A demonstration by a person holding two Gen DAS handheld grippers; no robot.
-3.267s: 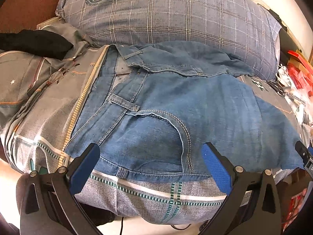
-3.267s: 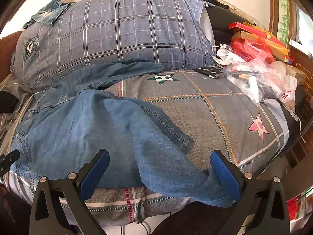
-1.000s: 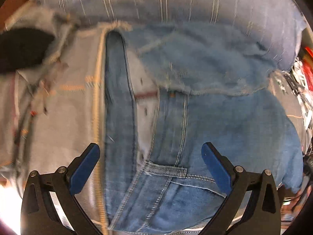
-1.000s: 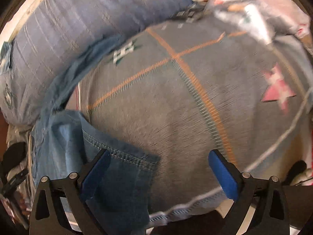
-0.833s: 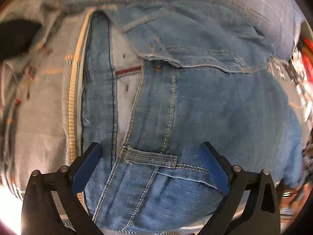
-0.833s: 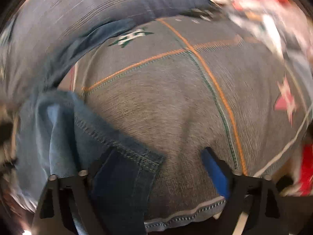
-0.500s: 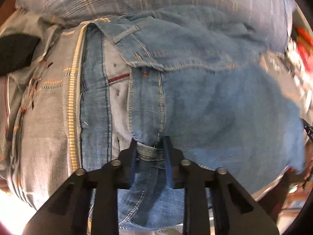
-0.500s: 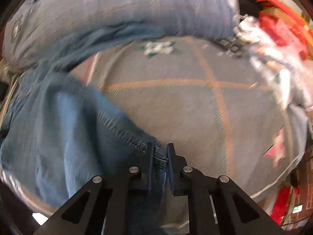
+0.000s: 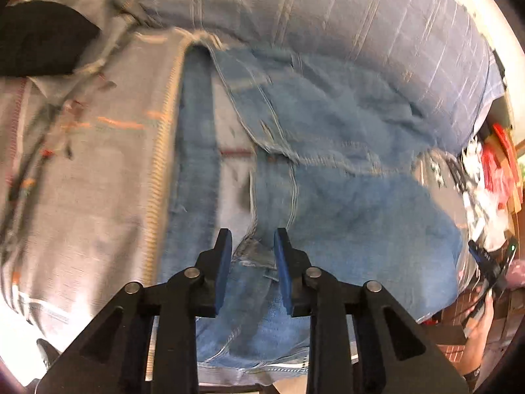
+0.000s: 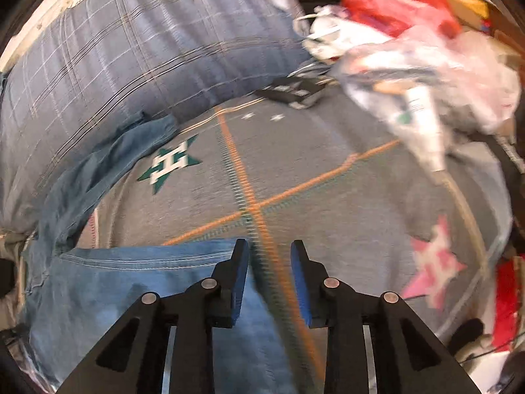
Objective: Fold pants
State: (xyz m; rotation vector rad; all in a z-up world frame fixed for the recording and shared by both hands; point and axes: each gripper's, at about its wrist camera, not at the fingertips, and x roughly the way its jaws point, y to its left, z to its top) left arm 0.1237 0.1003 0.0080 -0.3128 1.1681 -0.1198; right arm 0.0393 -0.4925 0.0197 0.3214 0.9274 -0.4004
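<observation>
- Left wrist view: a black garment (image 9: pixel 39 37) lies at the far left on the grey patterned bedspread (image 9: pixel 88 170), clear of the work.
- The jeans (image 9: pixel 344 197) are spread across the bed with the waistband toward the left and the legs running right, up against the plaid pillow (image 9: pixel 328 6).
- The left claw (image 9: pixel 252 249) has a bunched waistband fold between its blue pads, which are easing apart. I cannot tell whether they press the denim; the picture is blurred.
- Risk here: if the pads widen further, the fold could slip out and the waist drop back crooked.
- At the far right edge, the other tool's tip and a person's hand (image 9: pixel 475 335) show.
- Right wrist view: the hem of one leg (image 10: pixel 147 256) lies just left of the right claw (image 10: pixel 269 256).
- Its pads are also drawing apart, and only the bedspread's orange stitching shows between them, so it appears to hold no cloth.
- Risk: lifting the waist alone would drag the legs askew, and a loose hem could sweep toward the plastic bags (image 10: pixel 410 52) at the right.
</observation>
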